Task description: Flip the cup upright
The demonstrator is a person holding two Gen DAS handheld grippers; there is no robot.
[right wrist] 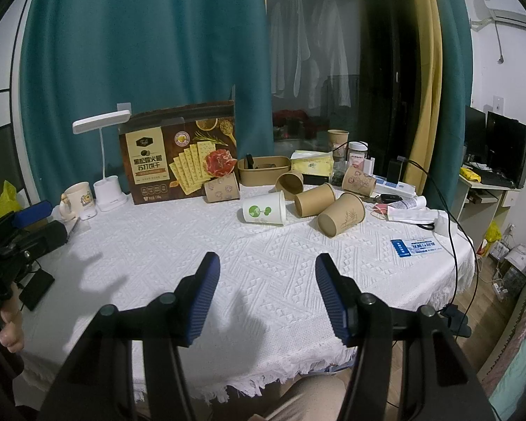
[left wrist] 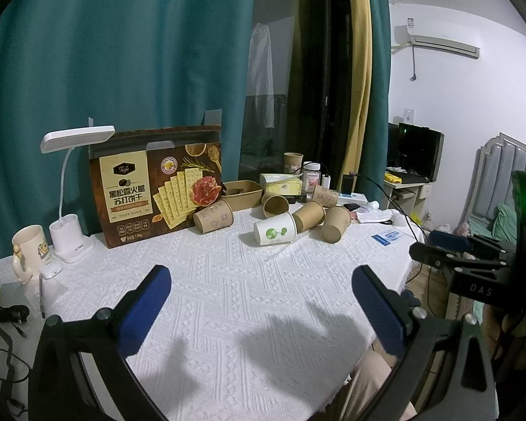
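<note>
Cup not yet touched: on the white tablecloth (right wrist: pixel 193 242), before the biscuit box (right wrist: pixel 164 161), the white cup (right wrist: pixel 263 210) lay on its side among tipped brown cups (right wrist: pixel 314 200). You held left gripper (left wrist: pixel 261 273) and right gripper (right wrist: pixel 268 261) spread, empty, well short. Next move probably needed: reach in, clasp its wall, turn rim up

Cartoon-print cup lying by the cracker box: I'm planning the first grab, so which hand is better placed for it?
Probably left. The cartoon-print cup lies left of the other tipped cups, on the left gripper's side. That gripper's jaws stand wider open than those of the right gripper. Both are empty.
</note>
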